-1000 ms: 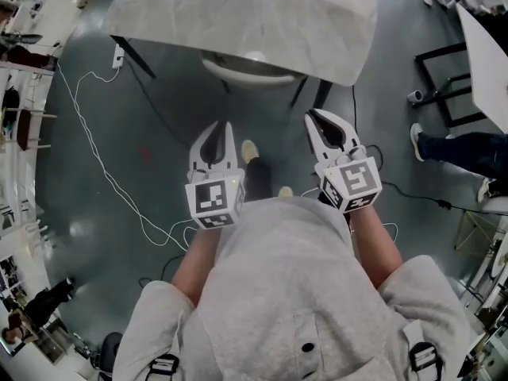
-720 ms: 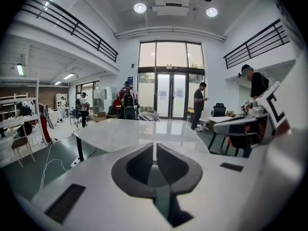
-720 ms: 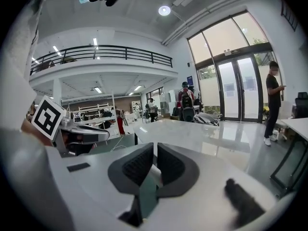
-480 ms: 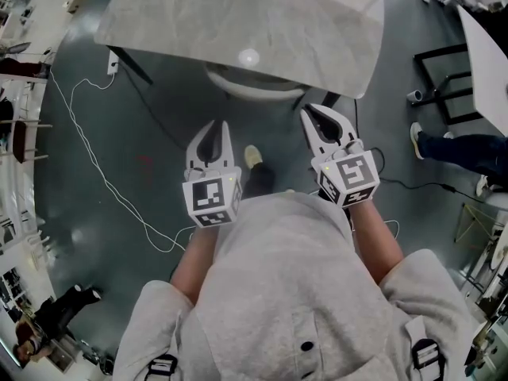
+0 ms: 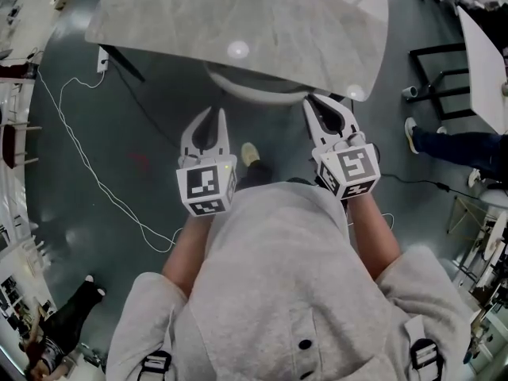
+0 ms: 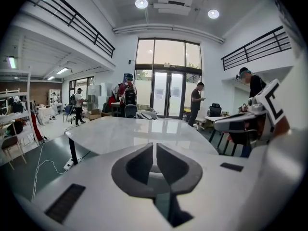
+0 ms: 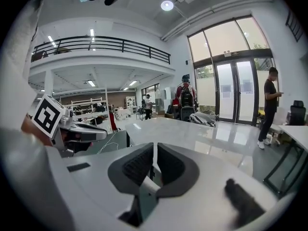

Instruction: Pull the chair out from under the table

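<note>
A white chair (image 5: 255, 86) is tucked under the pale marble table (image 5: 198, 18); only the curved rim of its back shows past the table's near edge in the head view. My left gripper (image 5: 217, 112) is shut and empty, its tips just short of the chair's left side. On the other side my right gripper (image 5: 310, 100) is shut too and holds nothing, with its tips close to the chair's right end by the table edge. In the left gripper view the table top (image 6: 130, 131) spreads beyond the jaws, and the right gripper view also shows the table top (image 7: 192, 134).
White cables (image 5: 87, 173) trail over the dark floor at the left, and a black table leg (image 5: 123, 60) slants there. A second white table (image 5: 488, 62) with a black frame stands at the right, with a person's leg and shoe (image 5: 444, 141) beside it. My own shoe (image 5: 250, 154) is between the grippers.
Both grippers have moved forward toward the table and the chair's back, staying shut. The table edge and chair now lie nearer in the head view.
</note>
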